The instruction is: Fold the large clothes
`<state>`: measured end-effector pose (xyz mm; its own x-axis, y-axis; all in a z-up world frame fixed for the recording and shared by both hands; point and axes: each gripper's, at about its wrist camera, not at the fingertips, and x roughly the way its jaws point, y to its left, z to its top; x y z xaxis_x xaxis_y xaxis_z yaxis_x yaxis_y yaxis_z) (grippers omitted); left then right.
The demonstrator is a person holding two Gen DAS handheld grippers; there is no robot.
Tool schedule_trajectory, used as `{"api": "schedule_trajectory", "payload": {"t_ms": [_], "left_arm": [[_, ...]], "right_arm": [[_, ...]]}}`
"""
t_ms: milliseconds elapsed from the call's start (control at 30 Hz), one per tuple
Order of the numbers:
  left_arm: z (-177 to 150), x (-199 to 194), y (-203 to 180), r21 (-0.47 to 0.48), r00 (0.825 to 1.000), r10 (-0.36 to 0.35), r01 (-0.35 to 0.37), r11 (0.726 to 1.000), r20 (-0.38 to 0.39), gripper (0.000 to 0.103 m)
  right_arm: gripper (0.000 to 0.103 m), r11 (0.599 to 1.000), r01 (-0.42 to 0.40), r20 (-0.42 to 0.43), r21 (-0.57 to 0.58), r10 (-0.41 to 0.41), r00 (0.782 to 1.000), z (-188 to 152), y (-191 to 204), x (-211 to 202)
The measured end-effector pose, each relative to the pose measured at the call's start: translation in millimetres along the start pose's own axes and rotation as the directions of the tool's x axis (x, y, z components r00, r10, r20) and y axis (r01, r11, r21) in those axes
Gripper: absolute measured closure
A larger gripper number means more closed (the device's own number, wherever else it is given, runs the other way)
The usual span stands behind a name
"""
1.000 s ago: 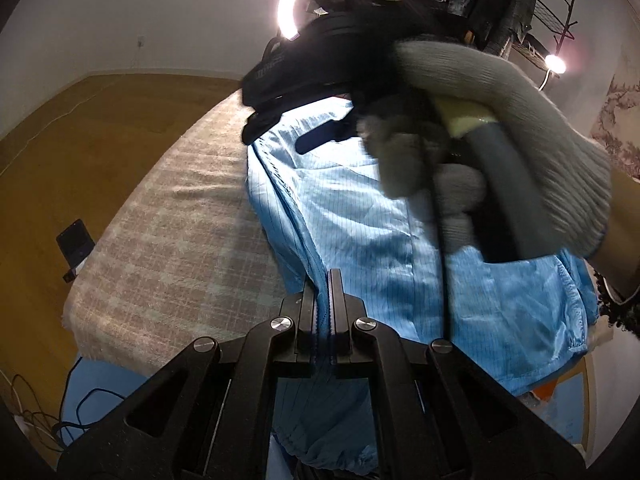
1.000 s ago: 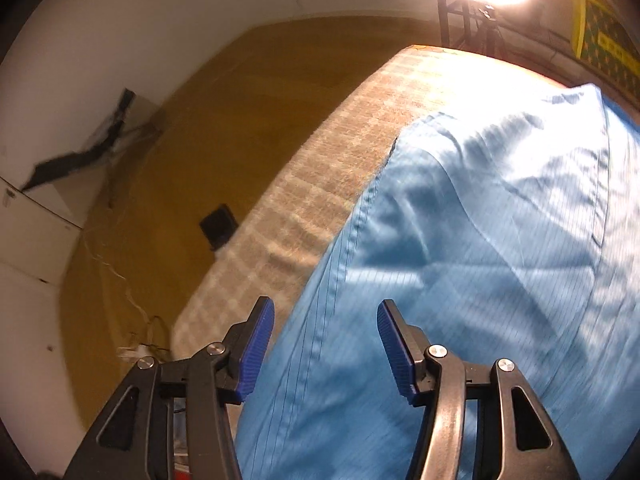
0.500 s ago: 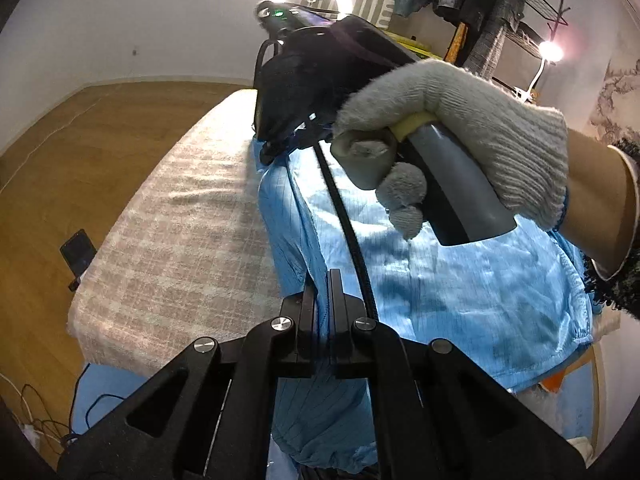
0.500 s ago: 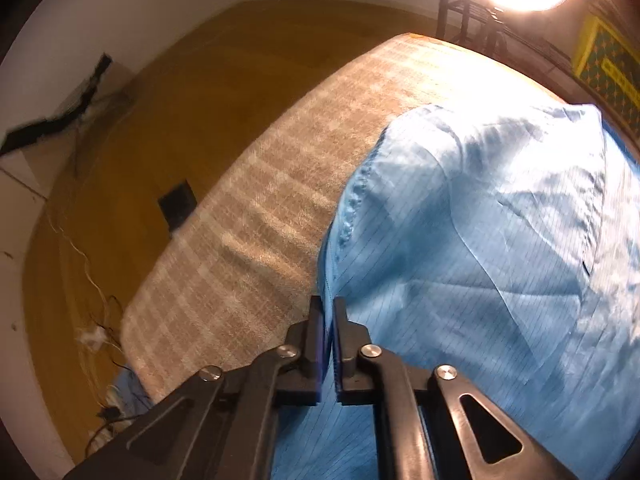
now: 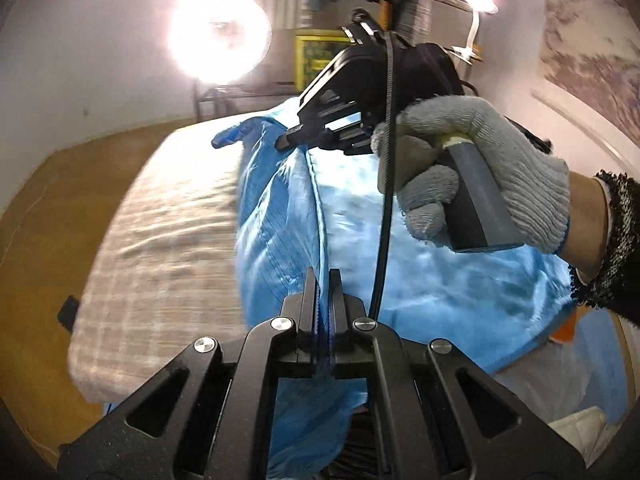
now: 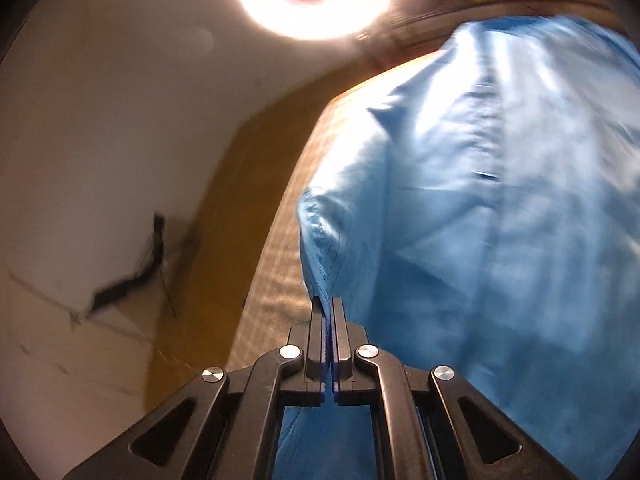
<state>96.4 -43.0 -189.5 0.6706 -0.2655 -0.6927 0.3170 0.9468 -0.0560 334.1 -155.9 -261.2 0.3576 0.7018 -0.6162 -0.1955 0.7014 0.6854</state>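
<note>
Left wrist view, nearest: left claw is clenched on a raised fold of the blue garment, fabric pinched between its black fingers. The fold runs as a ridge away from the claw toward the far edge of the bed, which carries a beige checked cover. The garment lies on the right part of the bed; the cover's left part is bare.

Only this view shows the person: a hand in a grey knit glove holds the grey handle of the other tool, dark sleeve at the wrist. The right claw is seen from the side, tips pressed onto the far end of the same ridge. A black cable hangs from it toward the camera.

Right wrist view: right claw clenched, with the garment's edge caught between the blue pads. Only here: a white wall with a dark bracket-like object (blurred).

Far: ring light, wooden floor, hanging clothes, small lamp. A yellow sign carries print, unreadable in both views.
</note>
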Motion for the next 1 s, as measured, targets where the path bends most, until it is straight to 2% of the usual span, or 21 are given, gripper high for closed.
{"api": "schedule_trajectory", "payload": {"t_ms": [200,300,367,467,500,533,600,700,800,933,1000], "left_arm": [[-11.6,19.4,-35.8,0.076,0.996,-0.053,0.059,0.995,-0.073,0.103],[-18.4,33.2,-45.5,0.083,0.991,-0.068,0.078,0.993,-0.117,0.102],[-21.9,41.6,-51.9,0.085,0.987,-0.077,0.090,0.992,-0.142,0.103],[-24.9,47.8,-55.6,0.090,0.983,-0.085,0.100,0.991,-0.161,0.103],[-26.1,48.8,-56.6,0.092,0.982,-0.086,0.103,0.990,-0.165,0.103],[-26.8,50.1,-55.7,0.093,0.982,-0.088,0.105,0.990,-0.169,0.103],[-30.2,53.7,-54.8,0.083,0.980,-0.096,0.112,0.990,-0.177,0.103],[-32.2,60.6,-53.0,0.052,0.975,-0.114,0.126,0.991,-0.192,0.103],[-33.3,60.4,-53.0,0.037,0.972,-0.122,0.132,0.991,-0.200,0.103],[-32.3,62.1,-49.1,0.019,0.970,-0.130,0.137,0.990,-0.205,0.103],[-31.7,63.2,-48.3,0.008,0.968,-0.136,0.141,0.990,-0.211,0.102]], "right_arm": [[0.103,0.984,-0.068,0.083,0.164,0.055,0.995,-31.1,-66.8,-37.5],[0.103,0.960,-0.040,0.062,0.278,0.023,0.998,-41.7,-106.2,-37.1],[0.103,0.959,-0.006,0.045,0.284,-0.007,0.999,-44.5,-113.6,-34.7],[0.097,0.975,0.129,-0.001,0.180,-0.131,0.991,-38.0,-105.2,-33.7],[0.090,0.975,0.185,-0.003,0.125,-0.186,0.983,-33.0,-97.3,-35.4],[0.076,0.971,0.224,0.011,0.078,-0.226,0.974,-28.2,-88.7,-37.8],[0.071,0.961,0.278,0.066,0.003,-0.278,0.958,-20.6,-83.1,-49.8],[0.065,0.938,0.316,0.130,-0.143,-0.298,0.946,-4.7,-54.4,-52.9],[0.052,0.876,0.368,0.139,-0.311,-0.341,0.930,8.0,-26.1,-29.3],[0.051,0.784,0.436,0.144,-0.442,-0.418,0.897,18.5,-12.4,7.3],[0.051,0.755,0.441,0.134,-0.485,-0.435,0.891,23.8,-11.8,26.9]]}}
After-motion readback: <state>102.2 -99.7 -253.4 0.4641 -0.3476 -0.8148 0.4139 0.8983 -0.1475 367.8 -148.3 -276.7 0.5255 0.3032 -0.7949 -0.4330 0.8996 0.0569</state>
